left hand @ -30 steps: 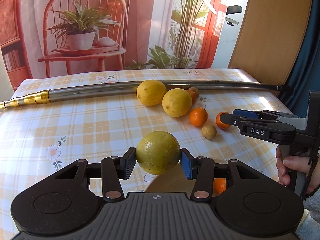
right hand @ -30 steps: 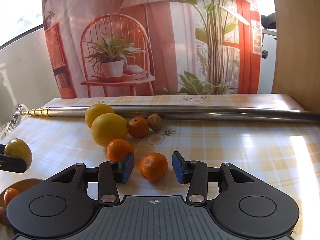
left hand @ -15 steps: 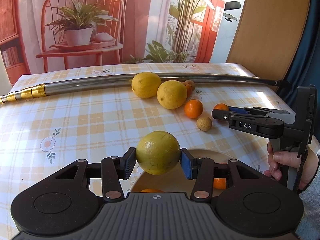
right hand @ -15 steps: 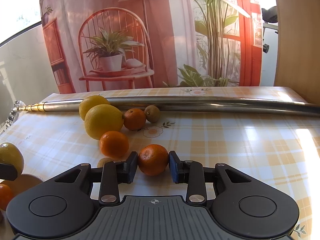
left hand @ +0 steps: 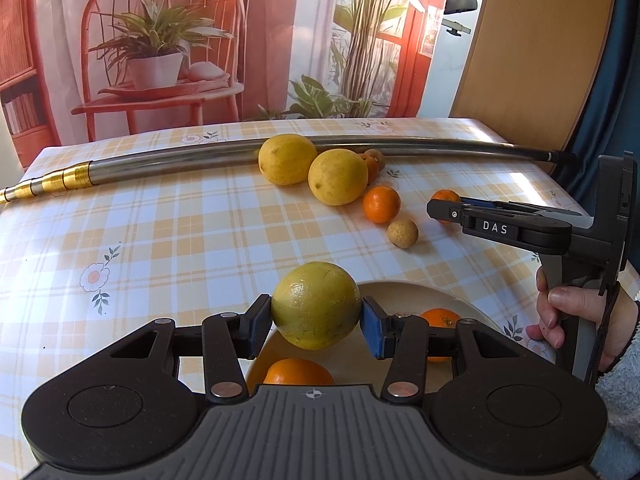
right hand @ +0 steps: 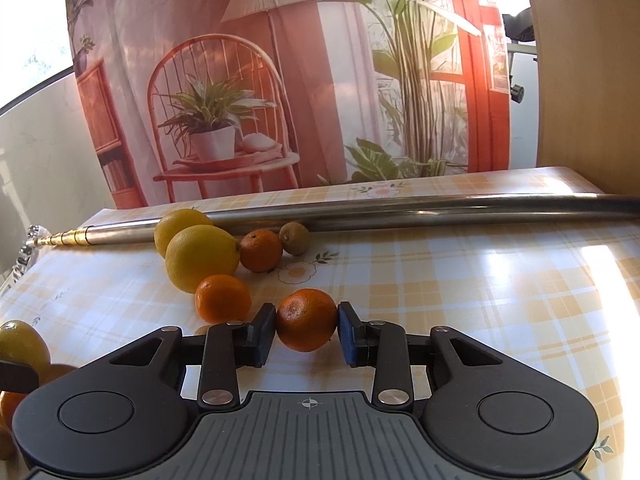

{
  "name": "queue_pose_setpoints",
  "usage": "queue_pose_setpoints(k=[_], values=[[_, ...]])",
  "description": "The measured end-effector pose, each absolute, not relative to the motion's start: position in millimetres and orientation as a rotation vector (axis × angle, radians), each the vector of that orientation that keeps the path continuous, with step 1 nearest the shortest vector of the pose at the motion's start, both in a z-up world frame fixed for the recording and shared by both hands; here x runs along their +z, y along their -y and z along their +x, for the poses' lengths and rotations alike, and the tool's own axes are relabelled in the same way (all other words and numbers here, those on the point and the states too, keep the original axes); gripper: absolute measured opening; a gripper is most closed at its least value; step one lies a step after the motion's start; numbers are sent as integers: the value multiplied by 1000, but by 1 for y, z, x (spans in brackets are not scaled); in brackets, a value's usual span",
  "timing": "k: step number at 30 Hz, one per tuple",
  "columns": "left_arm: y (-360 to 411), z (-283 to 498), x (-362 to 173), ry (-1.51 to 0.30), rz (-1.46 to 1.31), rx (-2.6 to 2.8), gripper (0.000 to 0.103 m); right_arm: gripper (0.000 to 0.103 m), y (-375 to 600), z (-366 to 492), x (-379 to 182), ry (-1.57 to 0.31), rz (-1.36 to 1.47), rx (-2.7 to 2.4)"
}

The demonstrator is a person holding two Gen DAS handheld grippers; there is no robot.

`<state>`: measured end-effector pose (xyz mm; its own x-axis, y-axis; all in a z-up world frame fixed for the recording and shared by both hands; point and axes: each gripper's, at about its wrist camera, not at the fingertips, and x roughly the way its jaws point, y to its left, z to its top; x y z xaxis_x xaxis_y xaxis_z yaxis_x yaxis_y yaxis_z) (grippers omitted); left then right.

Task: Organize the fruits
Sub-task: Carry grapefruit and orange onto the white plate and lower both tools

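Observation:
My left gripper (left hand: 316,326) is shut on a large yellow-green citrus fruit (left hand: 315,305), held above a cream plate (left hand: 404,294) that carries two tangerines (left hand: 298,372). My right gripper (right hand: 307,330) is shut on a small orange tangerine (right hand: 307,319) just over the checked tablecloth. In the left wrist view the right gripper (left hand: 448,209) shows from the side, with a hand on its handle. Two big yellow fruits (left hand: 338,176), a tangerine (left hand: 381,204) and a small tan round fruit (left hand: 403,233) lie on the table.
A long steel pole (left hand: 192,156) with a brass end lies across the back of the table. Another tangerine (right hand: 261,250) and a kiwi-like fruit (right hand: 295,238) rest against it. A printed backdrop stands behind; a wooden panel (left hand: 532,48) rises at the right.
My right gripper has closed on the tangerine and holds it. My left gripper has carried the yellow-green fruit over the plate, more of which now shows.

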<state>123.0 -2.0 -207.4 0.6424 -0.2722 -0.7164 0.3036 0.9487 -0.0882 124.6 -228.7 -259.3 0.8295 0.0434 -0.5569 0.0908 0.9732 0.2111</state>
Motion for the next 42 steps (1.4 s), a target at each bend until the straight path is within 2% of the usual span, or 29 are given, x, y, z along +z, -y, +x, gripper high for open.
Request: queue_pose_setpoints(k=[6,20,30,42], values=[[5,115,-203,-811,53,-351,50,31,225,117,-255,-617,240,-26],[8,72,-195,-815,66,-408,50,31,191,47,-208,-601,346,90],[-4,39,-195,-853,59,-401,50,31,171,4,-199,-629,369,111],[-7,28,-207,-896,55,-377,50,31,148,-24,-198,-691,268,138]])
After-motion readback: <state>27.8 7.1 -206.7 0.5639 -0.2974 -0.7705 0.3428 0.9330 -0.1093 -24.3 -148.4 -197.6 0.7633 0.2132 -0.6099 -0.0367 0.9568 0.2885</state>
